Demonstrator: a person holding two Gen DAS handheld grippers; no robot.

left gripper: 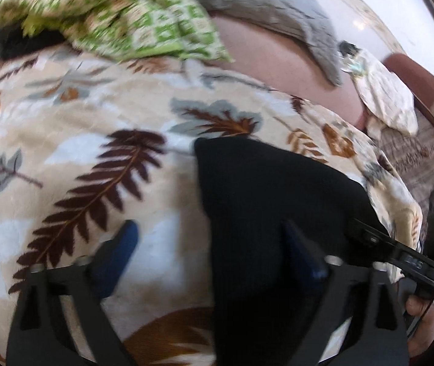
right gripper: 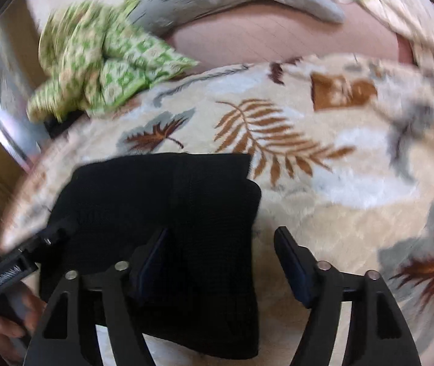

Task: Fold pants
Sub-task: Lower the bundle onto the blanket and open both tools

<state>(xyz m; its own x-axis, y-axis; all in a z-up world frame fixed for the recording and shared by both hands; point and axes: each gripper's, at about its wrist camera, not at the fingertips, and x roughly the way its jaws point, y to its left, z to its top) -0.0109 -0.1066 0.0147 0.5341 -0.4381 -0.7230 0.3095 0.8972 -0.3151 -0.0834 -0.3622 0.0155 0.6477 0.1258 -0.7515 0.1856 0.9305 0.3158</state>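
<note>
Nearest the lens in the left wrist view: left gripper [left gripper: 211, 244], jaws spread wide, nothing clamped. Its right finger lies over the black pants [left gripper: 265, 201]; its left finger sits off the cloth, over the leaf-print blanket [left gripper: 80, 122]. Right gripper [right gripper: 221, 250] is likewise released: left finger over the pants [right gripper: 162, 201], right finger past the pants' right edge, above bare blanket [right gripper: 323, 152]. No pad presses cloth in either view.

Pants sit as a compact dark stack, roughly rectangular, w/ layers visible at the right edge, lying on the blanket just ahead of both grippers. Looks mostly folded, though I can't tell if another fold is meant.

Beyond the pants: green patterned cloth [left gripper: 110, 15] at far left, grey pillow [left gripper: 272, 9] behind it, well apart from the pants.

Risks, as judgement:
- Each gripper straddles a pants edge, so a close now would prob. pinch only the top layer & peel the stack open.
- Blanket is plush; a low pinch could catch blanket pile along w/ the pants & drag both.
- Top layer looks slightly offset at the right edge; a sideways nudge from the right gripper's left finger could skew it more.
- Both views are blurred, so edge alignment is hard to judge.
</note>
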